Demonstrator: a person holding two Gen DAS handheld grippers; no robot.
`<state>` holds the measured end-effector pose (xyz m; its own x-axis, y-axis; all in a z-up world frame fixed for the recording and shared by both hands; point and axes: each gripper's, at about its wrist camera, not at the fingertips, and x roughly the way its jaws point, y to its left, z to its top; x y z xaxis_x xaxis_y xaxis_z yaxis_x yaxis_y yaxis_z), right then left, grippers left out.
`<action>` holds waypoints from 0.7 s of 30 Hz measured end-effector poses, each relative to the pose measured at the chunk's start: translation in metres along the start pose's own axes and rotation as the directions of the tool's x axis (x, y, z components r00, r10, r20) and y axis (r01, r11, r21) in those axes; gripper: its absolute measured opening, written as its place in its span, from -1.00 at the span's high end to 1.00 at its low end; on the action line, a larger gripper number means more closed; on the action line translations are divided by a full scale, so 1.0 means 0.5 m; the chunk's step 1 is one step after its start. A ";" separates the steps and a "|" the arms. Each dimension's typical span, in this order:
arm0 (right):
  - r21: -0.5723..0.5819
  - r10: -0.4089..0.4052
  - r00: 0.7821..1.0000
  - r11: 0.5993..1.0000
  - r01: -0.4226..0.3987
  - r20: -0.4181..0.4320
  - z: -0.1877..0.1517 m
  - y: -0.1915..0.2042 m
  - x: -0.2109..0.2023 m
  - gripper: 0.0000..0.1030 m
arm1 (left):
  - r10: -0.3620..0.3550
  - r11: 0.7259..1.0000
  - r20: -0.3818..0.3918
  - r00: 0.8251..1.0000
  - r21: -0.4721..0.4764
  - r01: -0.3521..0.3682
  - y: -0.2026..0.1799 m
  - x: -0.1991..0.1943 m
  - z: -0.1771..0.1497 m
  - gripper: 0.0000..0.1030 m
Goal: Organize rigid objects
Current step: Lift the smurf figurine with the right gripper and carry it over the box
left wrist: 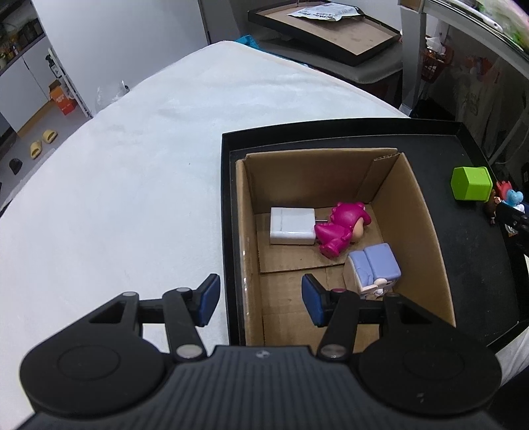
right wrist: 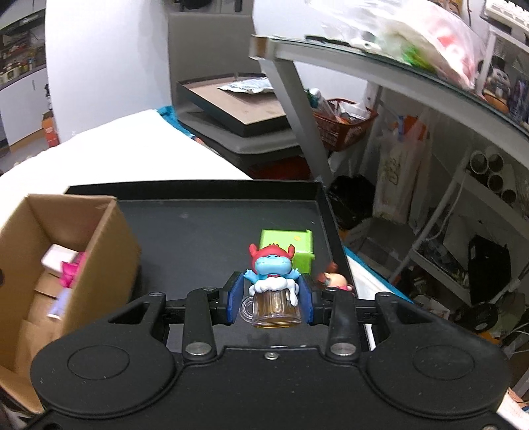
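Observation:
A cardboard box [left wrist: 416, 211] stands in a black tray [left wrist: 476, 251]. It holds a white charger [left wrist: 291, 226], a pink figurine [left wrist: 340, 228] and a lilac figurine [left wrist: 373, 269]. My left gripper [left wrist: 261, 299] is open and empty over the box's near left wall. My right gripper [right wrist: 271, 302] is shut on a blue hippo figurine in a beer mug [right wrist: 272, 291], held above the tray [right wrist: 198, 231] to the right of the box [right wrist: 99, 244]. A green cube [right wrist: 291, 243] and a small pinkish figurine [right wrist: 334, 281] lie behind it. The cube also shows in the left wrist view [left wrist: 471, 183].
The tray rests on a white table [left wrist: 132, 165]. Another black tray [left wrist: 324, 29] with a packet sits on a stand beyond the table. A metal shelf [right wrist: 363, 59] with bags and clutter stands to the right.

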<state>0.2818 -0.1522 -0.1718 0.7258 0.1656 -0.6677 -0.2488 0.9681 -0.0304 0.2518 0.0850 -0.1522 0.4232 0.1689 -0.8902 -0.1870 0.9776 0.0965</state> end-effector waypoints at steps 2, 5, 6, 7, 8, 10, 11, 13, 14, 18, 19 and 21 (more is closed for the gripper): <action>0.009 0.020 1.000 1.000 -0.020 -0.003 0.010 0.010 -0.010 0.32 | -0.011 1.000 -0.004 1.000 -0.010 0.011 0.007 0.002 -0.001 -0.03; -0.005 0.042 0.999 0.999 -0.042 -0.002 0.024 0.033 -0.026 0.32 | -0.029 0.999 -0.005 1.000 -0.027 0.029 0.016 0.004 -0.003 -0.03; -0.008 0.052 0.999 0.999 -0.052 -0.001 0.028 0.042 -0.032 0.32 | -0.033 0.999 -0.005 0.999 -0.031 0.033 0.019 0.004 -0.004 -0.03; -0.011 0.059 0.998 0.998 -0.059 0.000 0.032 0.049 -0.038 0.32 | -0.036 0.999 -0.003 0.999 -0.032 0.036 0.020 0.004 -0.005 -0.03; -0.018 0.065 0.998 0.998 -0.064 0.004 0.036 0.059 -0.044 0.32 | -0.039 0.999 0.000 0.999 -0.031 0.039 0.022 0.004 -0.007 -0.03; -0.032 0.071 0.997 0.997 -0.071 0.010 0.042 0.076 -0.056 0.32 | -0.046 0.998 0.008 0.999 -0.030 0.047 0.024 0.003 -0.010 -0.03; -0.037 0.075 0.997 0.997 -0.074 0.012 0.045 0.084 -0.060 0.32 | -0.052 0.998 0.010 0.999 -0.031 0.052 0.027 0.002 -0.010 -0.03; -0.046 0.080 0.997 0.996 -0.080 0.014 0.049 0.099 -0.067 0.32 | -0.063 0.997 0.011 0.998 -0.039 0.064 0.034 0.002 -0.013 -0.02; -0.051 0.083 0.996 0.995 -0.082 0.015 0.052 0.108 -0.070 0.32 | -0.069 0.997 0.010 0.998 -0.044 0.069 0.038 0.003 -0.013 -0.02; -0.068 0.093 0.996 0.993 -0.092 0.013 0.060 0.139 -0.078 0.32 | -0.087 0.994 -0.001 0.996 -0.065 0.087 0.052 0.010 -0.016 0.01; -0.071 0.095 0.995 0.993 -0.094 0.013 0.061 0.145 -0.080 0.31 | -0.089 0.994 -0.001 0.996 -0.066 0.089 0.053 0.011 -0.016 0.05; -0.076 0.098 0.995 0.992 -0.097 0.013 0.065 0.157 -0.083 0.31 | -0.097 0.993 -0.001 0.995 -0.062 0.097 0.056 0.014 -0.017 0.05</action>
<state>0.2527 -0.0768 -0.1222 0.7064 0.2623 -0.6574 -0.3657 0.9305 -0.0217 0.2422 0.1124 -0.1593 0.4386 0.0729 -0.8957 -0.2000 0.9796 -0.0181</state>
